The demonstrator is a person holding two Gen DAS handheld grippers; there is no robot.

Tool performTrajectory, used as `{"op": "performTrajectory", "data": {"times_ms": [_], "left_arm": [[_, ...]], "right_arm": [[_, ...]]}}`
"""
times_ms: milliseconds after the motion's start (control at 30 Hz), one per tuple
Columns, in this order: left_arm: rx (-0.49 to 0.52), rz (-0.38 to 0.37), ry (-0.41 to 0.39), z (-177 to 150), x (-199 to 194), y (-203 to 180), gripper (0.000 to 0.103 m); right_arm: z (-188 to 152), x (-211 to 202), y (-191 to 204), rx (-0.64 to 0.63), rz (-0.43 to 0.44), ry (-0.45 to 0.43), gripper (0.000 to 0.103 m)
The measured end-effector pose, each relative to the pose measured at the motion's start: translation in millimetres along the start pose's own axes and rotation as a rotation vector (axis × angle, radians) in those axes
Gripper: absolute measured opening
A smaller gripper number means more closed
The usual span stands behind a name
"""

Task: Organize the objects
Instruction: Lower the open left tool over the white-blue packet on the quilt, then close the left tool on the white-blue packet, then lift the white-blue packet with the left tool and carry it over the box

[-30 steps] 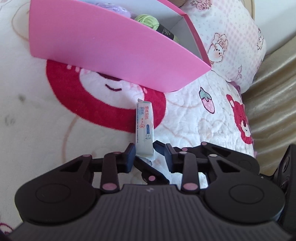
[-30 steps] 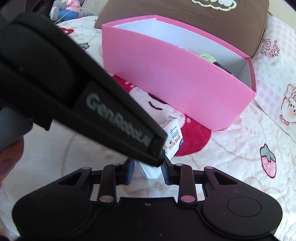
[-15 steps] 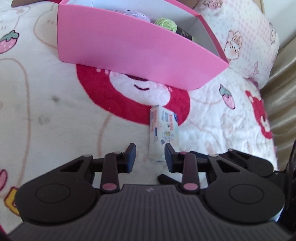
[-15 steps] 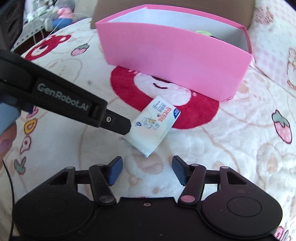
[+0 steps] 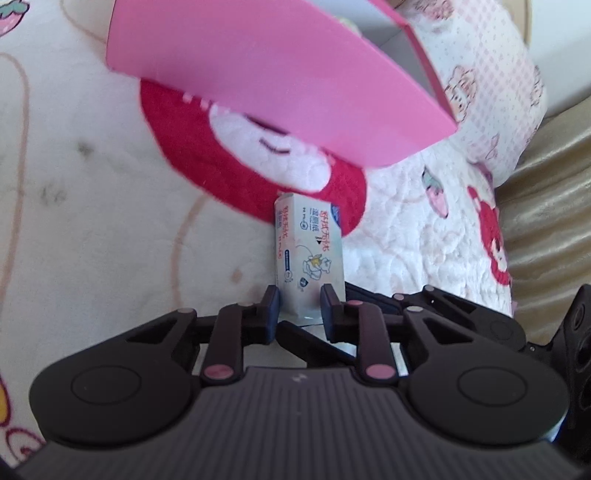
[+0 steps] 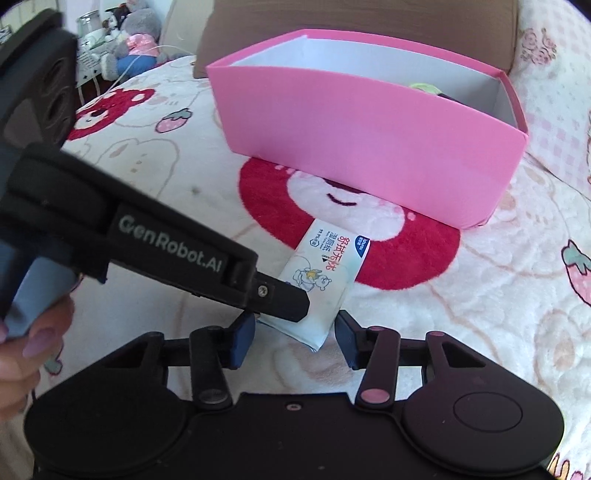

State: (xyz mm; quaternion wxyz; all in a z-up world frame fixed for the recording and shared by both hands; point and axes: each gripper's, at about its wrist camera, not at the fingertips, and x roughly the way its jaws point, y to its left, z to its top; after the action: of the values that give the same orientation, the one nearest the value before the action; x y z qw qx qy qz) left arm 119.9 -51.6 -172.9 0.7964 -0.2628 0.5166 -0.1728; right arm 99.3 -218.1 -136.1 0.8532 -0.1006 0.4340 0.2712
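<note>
Left gripper (image 5: 298, 306) is seen clamped on the near end of a small wet-wipe pack (image 5: 308, 254), both pads pressed to its sides; the pack is held w/ its printed face up and its far end reaching over the blanket (image 5: 92, 229). From the right wrist view, the same left gripper (image 6: 291, 304) is shown as a black arm coming in from the left, its tip laid on the pack (image 6: 325, 280) at the near-left edge, w/ a hand (image 6: 26, 339) wrapped round its blue grip at the frame's left edge. Right gripper (image 6: 295, 334) is placed just behind the pack's near corner, jaws closing but not yet on it: a gap is seen btwn each blue pad and the wrapper, so nothing is gripped on that side. The pack is located on the bed, over the rim of a red bear-face print (image 6: 406, 258), just in front of a pink box (image 6: 369, 155). The box is stood on the blanket, open-topped, white inside; something yellow-green (image 6: 424, 86) is glimpsed in its far right corner. Strawberry prints (image 6: 578, 269) are scattered over the blanket. Behind the box, a brown cushion (image 6: 332, 18) is seen, a pink patterned pillow (image 5: 491, 85) to the right, and soft toys (image 6: 133, 44) far back at left.
</note>
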Motion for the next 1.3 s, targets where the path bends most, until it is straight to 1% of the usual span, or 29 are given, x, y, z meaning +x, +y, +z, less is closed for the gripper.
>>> {"op": "performTrajectory", "data": {"times_ms": [67, 167, 200, 300, 400, 533, 600, 733, 867, 933, 1233, 1300], "left_arm": [[-0.012, 0.001, 0.024, -1.9, 1.5, 3.0, 0.022], [-0.006, 0.014, 0.016, -0.9, 0.5, 2.6, 0.026], [-0.002, 0.019, 0.009, -0.3, 0.9, 2.5, 0.027], [0.015, 0.044, -0.051, 0.2, 2.6, 3.3, 0.029], [0.004, 0.041, -0.094, 3.4, 3.2, 5.5, 0.028], [0.023, 0.034, -0.111, 2.7, 2.5, 2.4, 0.023], [0.032, 0.036, -0.112, 0.8, 1.0, -1.0, 0.020], [0.079, 0.070, -0.115, -3.6, 0.2, -10.3, 0.021], [0.070, 0.070, -0.112, -4.8, 0.1, -9.6, 0.022], [0.069, 0.067, -0.105, -5.2, -1.7, -9.5, 0.022], [0.054, 0.048, -0.071, -5.9, -8.1, -10.0, 0.023], [0.050, 0.048, -0.065, -6.2, -9.6, -10.3, 0.023]], "right_arm": [[-1.6, 0.3, 1.6, -0.004, 0.003, 0.001, 0.055], [-0.3, 5.7, 0.7, 0.015, -0.009, 0.006, 0.056], [0.4, 8.8, -0.9, 0.028, -0.011, 0.009, 0.057], [0.8, 19.1, -2.8, 0.037, -0.031, 0.005, 0.058], [3.5, 22.3, -3.2, 0.038, -0.041, -0.006, 0.058], [2.7, 20.8, -2.3, 0.032, -0.048, -0.024, 0.054], [1.6, 19.2, 2.5, 0.021, -0.069, -0.029, 0.053], [-1.2, 18.2, 13.4, -0.018, -0.112, -0.036, 0.052], [-2.9, 17.8, 9.5, 0.007, -0.101, -0.049, 0.051], [-2.1, 16.6, 12.5, 0.007, -0.111, -0.046, 0.051], [0.6, 11.3, 30.9, -0.093, -0.168, -0.012, 0.050], [2.1, 10.8, 32.5, -0.093, -0.174, -0.003, 0.050]]}}
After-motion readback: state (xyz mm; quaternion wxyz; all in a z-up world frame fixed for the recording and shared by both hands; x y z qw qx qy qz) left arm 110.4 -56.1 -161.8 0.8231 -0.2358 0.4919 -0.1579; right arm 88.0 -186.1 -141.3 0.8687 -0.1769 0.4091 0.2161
